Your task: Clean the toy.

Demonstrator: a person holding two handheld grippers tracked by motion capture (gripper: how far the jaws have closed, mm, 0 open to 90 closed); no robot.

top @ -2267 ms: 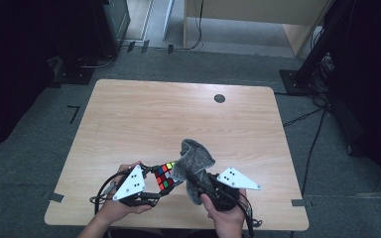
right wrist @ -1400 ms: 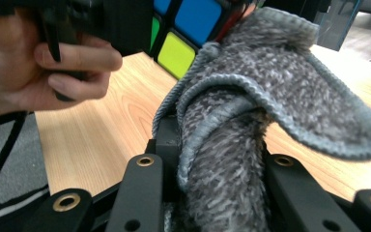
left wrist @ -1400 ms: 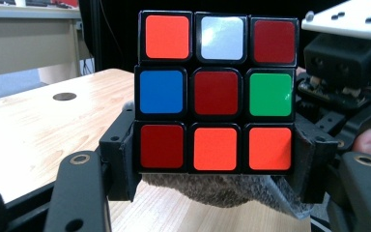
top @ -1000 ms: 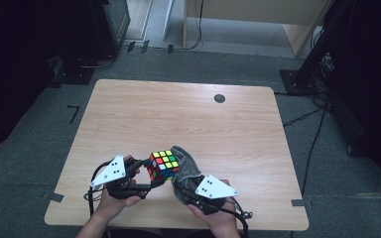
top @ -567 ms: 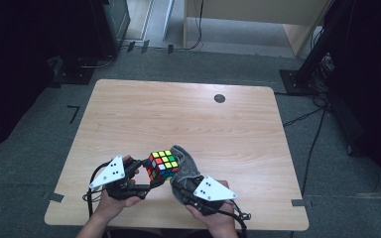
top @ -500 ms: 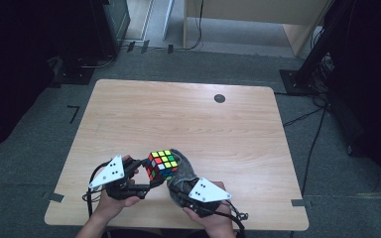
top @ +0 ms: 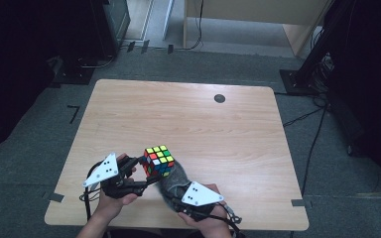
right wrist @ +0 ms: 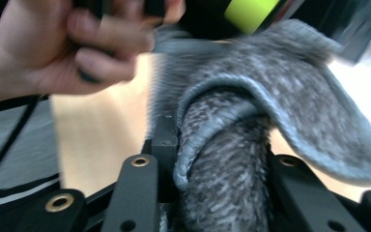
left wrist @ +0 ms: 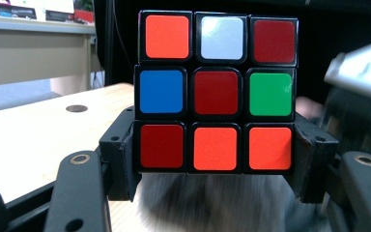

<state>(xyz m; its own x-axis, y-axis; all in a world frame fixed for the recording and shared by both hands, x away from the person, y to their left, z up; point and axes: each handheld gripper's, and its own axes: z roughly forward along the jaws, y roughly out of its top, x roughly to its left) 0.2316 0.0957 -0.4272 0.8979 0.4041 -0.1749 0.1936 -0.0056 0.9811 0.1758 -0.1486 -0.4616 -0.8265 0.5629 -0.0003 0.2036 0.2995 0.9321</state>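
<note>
Near edge of a pale wooden worktop (top: 188,119), seen from above; person's forearms entering from the bottom.

Left claw (left wrist: 215,159): clamped on a scrambled puzzle cube (left wrist: 217,92), pads pressing the two sides of the cube's bottom layer. Cube held upright and clear of the worktop, in the high view (top: 158,161) just right of the left hand (top: 111,201) and above the worktop's near-left part. Face toward the left gripper view: orange, white, dark red along the top row; blue, dark red, green across the middle; dark red, orange, orange along the bottom. Upper face in the high view mostly yellow and green, with an orange tile at its left.

Right claw (right wrist: 212,159): clamped on a bunched grey cloth (right wrist: 251,125), the fabric filling the gap between the jaws and folding over beyond the tips. In the high view, cloth (top: 173,181) lying directly below and to the right of the cube, against its lower side; actual contact hard to confirm. Blurred grey fabric also visible beneath the cube in the left gripper view.

Right hand (top: 203,223) at the worktop's near edge, grey three-cornered plate on top of each gripper. Small dark round disc (top: 220,98) on the far part of the worktop, well apart from both hands.
</note>
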